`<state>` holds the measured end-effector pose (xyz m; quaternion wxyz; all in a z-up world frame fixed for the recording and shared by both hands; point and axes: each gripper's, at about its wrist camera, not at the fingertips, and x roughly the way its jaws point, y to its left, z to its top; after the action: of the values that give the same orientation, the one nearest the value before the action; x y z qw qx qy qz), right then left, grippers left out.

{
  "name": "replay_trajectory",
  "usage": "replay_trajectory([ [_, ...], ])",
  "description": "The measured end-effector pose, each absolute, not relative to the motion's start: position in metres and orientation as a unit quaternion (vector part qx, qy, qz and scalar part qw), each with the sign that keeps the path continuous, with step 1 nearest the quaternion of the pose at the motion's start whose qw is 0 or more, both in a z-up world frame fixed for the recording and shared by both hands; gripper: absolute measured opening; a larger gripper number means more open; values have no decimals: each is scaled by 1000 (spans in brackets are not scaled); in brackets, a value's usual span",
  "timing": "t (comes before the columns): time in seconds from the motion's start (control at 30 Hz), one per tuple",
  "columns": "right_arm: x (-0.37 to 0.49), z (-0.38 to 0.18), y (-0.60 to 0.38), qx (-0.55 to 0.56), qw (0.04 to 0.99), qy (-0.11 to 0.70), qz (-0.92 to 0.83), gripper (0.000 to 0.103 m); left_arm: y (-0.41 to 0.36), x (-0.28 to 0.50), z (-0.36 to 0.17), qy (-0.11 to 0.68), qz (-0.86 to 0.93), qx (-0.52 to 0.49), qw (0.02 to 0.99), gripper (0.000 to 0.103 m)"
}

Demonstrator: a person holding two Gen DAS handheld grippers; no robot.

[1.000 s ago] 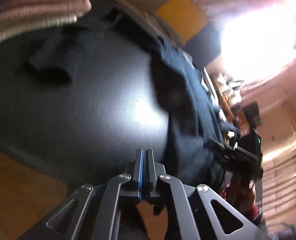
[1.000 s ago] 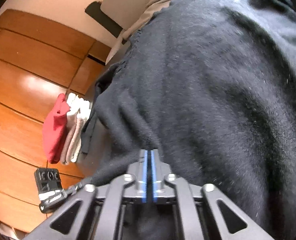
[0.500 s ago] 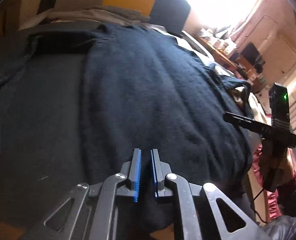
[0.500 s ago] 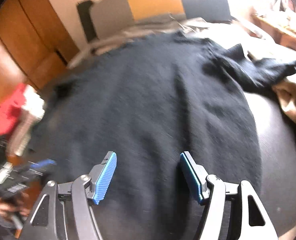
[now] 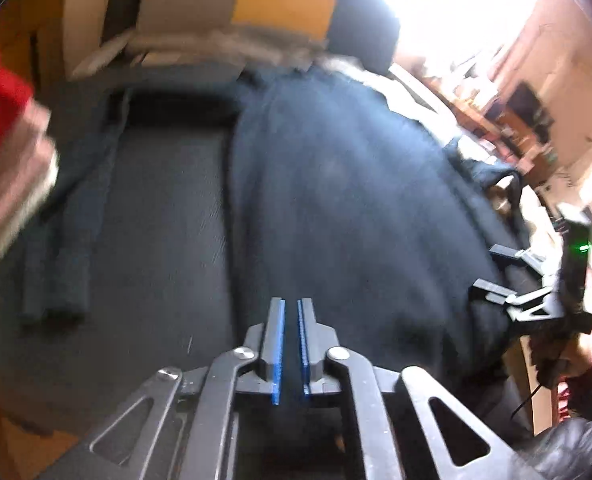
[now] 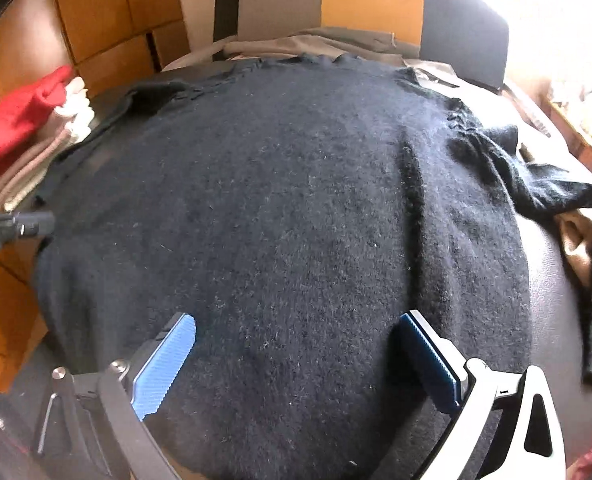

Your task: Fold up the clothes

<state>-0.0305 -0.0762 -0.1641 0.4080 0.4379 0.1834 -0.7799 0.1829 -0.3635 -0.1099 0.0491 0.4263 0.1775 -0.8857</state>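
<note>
The dark sweater [image 6: 296, 208] looks soft and floppy, best pinched at its hem, with the right gripper [image 6: 296, 360] spreading wide, empty.

My two wrist fisheyes look steeply down, close over the dark sweater [image 5: 335, 208] [image 6: 280, 208]; the left camera sits left of it, the right nearer its hem. Both share the folded stack [image 5: 4, 152] [image 6: 28, 140].
</note>
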Motion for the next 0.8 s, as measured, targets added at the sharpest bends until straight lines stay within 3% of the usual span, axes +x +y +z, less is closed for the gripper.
replay_trajectory([
  [0.2,-85,-127,-83,404,390,125,-818,102,-368,86,-89,174,-907,381,47,16],
  [0.5,-194,-128,-110,407,332,45,-849,102,-426,-62,-113,145,-908,374,123,17],
  [0.8,-251,-173,-159,443,266,98,-850,103,-489,-57,-160,155,-881,396,209,23],
])
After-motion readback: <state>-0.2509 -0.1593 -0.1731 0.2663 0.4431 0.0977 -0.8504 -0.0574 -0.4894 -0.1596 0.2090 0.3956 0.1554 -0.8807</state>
